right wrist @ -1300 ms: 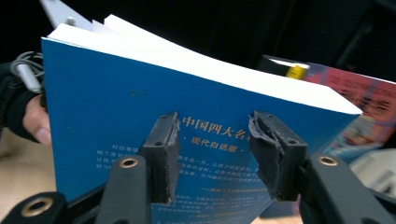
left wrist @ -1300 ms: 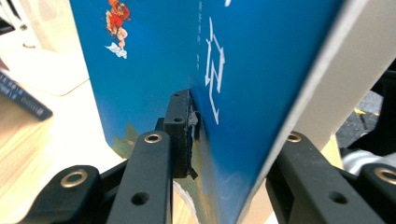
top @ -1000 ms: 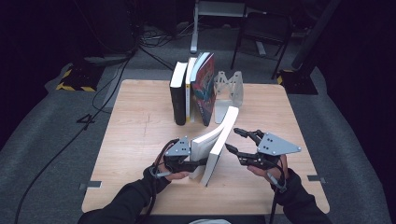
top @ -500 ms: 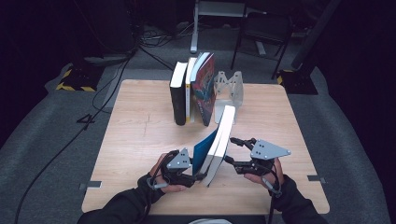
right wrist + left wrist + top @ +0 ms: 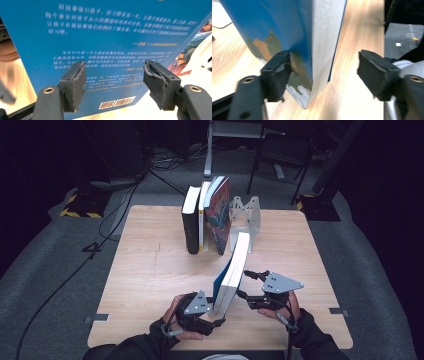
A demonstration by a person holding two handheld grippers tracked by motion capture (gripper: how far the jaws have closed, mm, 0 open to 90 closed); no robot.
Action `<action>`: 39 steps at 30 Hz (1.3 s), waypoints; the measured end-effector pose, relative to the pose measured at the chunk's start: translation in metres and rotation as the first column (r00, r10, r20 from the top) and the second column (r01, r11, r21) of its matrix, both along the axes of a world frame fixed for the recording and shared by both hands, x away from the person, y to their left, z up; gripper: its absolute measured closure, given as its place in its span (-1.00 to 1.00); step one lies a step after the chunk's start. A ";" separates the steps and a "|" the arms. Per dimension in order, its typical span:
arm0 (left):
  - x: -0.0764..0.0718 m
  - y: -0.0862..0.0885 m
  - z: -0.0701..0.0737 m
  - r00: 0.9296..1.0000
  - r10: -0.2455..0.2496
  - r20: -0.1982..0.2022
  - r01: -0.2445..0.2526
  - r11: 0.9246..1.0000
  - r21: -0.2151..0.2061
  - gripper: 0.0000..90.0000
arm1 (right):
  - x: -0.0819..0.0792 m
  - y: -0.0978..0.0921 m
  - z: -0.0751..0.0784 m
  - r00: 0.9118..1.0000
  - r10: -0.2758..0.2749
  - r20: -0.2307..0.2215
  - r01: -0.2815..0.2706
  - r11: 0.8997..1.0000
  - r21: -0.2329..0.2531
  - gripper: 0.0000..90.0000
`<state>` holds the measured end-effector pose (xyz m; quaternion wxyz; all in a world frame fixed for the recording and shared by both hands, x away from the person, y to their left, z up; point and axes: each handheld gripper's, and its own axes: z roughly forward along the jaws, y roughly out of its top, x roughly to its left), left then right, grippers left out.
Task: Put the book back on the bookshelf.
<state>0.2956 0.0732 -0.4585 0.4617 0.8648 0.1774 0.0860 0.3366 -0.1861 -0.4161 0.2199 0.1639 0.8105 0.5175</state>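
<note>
The left gripper [image 5: 216, 319] is held wide open around the lower corner of the blue book [image 5: 233, 272]. In the left gripper view, one pad [image 5: 279, 75] is seen touching the blue cover, while the opposite pad [image 5: 377, 75] stands well apart from the page edge. The blue book [image 5: 294, 37] is therefore bracketed but not clamped, with one corner resting on the wooden table [image 5: 359, 45].

The right gripper [image 5: 252, 290] is positioned on the other side of the blue book, also with its jaws spread. In the right gripper view, the back cover of the blue book [image 5: 112, 42], printed with text and a barcode, is faced directly by the right gripper [image 5: 115, 82]; contact cannot be determined.

The blue book is seen standing on its lower edge between the two grippers, leaning away from the person toward the white bookend [image 5: 248, 215]. Beyond the grippers, a row of three upright books [image 5: 206, 217] is seen just beside the white bookend, near the far edge of the table [image 5: 145, 275].
</note>
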 end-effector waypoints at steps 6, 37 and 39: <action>0.007 -0.012 -0.013 0.993 0.122 -0.004 -0.122 0.991 -0.060 -0.56 | 0.000 0.005 -0.005 1.000 -0.003 -0.010 0.003 1.000 0.000 -0.25; 0.029 0.032 -0.009 0.994 0.105 0.043 -0.104 0.994 -0.017 0.31 | 0.027 -0.019 -0.016 0.994 -0.107 -0.036 0.107 0.994 -0.010 -0.31; 0.030 0.036 -0.009 0.995 0.088 0.036 -0.088 0.996 -0.015 0.31 | 0.029 -0.021 -0.016 0.993 -0.111 -0.039 0.111 0.994 -0.011 -0.31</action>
